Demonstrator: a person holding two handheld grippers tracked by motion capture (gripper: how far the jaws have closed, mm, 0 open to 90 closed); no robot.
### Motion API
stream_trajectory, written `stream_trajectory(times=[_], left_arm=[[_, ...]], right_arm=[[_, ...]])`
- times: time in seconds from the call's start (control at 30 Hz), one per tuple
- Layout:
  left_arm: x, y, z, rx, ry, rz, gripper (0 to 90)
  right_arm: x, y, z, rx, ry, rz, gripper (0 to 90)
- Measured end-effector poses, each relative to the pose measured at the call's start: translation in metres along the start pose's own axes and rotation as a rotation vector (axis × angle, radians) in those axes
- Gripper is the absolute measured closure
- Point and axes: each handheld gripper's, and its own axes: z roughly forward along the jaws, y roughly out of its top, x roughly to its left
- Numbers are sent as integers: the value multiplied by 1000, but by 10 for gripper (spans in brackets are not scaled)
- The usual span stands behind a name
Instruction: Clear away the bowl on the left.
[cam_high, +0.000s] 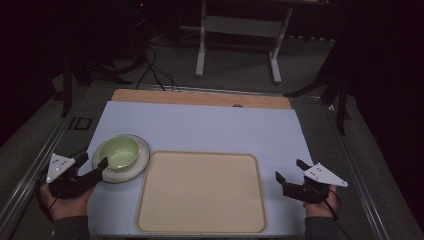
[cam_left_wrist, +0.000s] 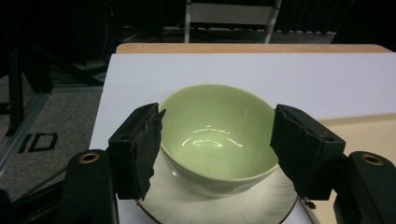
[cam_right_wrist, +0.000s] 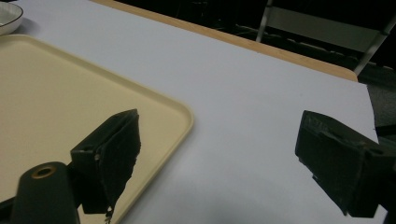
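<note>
A pale green bowl stands on a white plate at the left of the white table mat. My left gripper sits at the plate's left rim, open, its jaws pointing at the bowl. In the left gripper view the bowl shows between the two wide-set pads and no pad presses on it. The plate lies under it. My right gripper is open and holds nothing, resting right of the beige tray. Its jaws frame bare mat beside the tray's corner.
The beige tray lies bare at the front centre, touching the plate's right side. A wooden strip borders the mat's far edge. Metal rails run along both sides of the table. A table frame and cables stand on the floor beyond.
</note>
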Motion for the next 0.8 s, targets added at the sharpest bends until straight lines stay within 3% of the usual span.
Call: stream_trajectory(times=[0.2, 0.5, 0.8], left_arm=[[2, 0, -1, -3, 4, -5, 344], [7, 3, -4, -19, 3, -49, 363], [3, 12, -4, -12, -3, -19, 366]], right_arm=[[1, 0, 1, 0, 1, -8, 137], [2, 1, 1, 1, 2, -16, 137], [2, 1, 4, 2, 3, -23, 137]])
